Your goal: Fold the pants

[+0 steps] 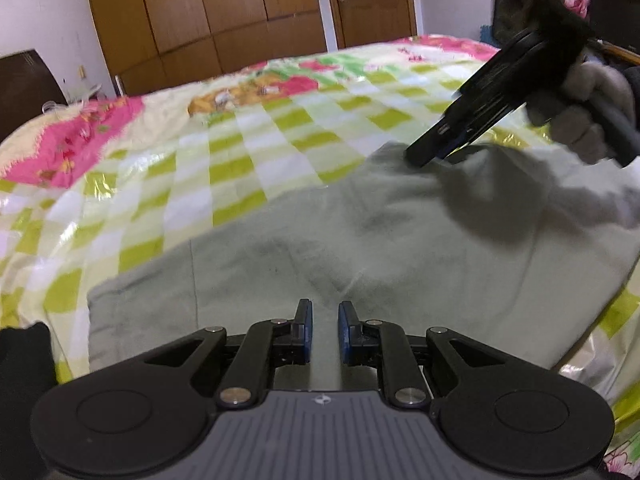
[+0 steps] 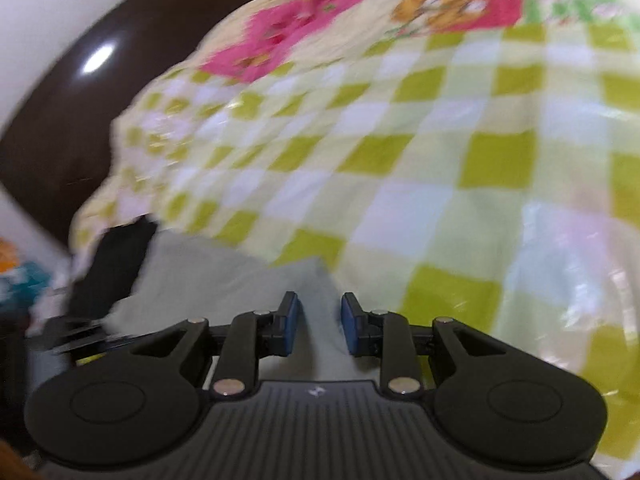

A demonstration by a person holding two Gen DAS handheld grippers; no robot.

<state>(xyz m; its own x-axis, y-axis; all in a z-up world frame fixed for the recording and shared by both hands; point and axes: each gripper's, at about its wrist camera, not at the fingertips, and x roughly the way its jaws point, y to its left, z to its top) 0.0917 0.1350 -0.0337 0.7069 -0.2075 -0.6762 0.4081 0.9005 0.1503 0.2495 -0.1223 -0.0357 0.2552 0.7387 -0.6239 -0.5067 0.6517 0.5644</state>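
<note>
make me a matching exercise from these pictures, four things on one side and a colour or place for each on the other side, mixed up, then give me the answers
Things:
1. pants
2. bedspread
3. wardrobe
4. right gripper

Descriptions:
A. brown wood, against the far wall
B. pale grey-green, spread on the bed
C. black, tips down at the far edge of the cloth
D. green and white checks with pink flowers

Pairs: 1-B, 2-D, 3-A, 4-C

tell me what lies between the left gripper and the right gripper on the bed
Only the pale green pants: the left wrist view shows bare cloth running from the left gripper to the right gripper at the far edge.
</note>
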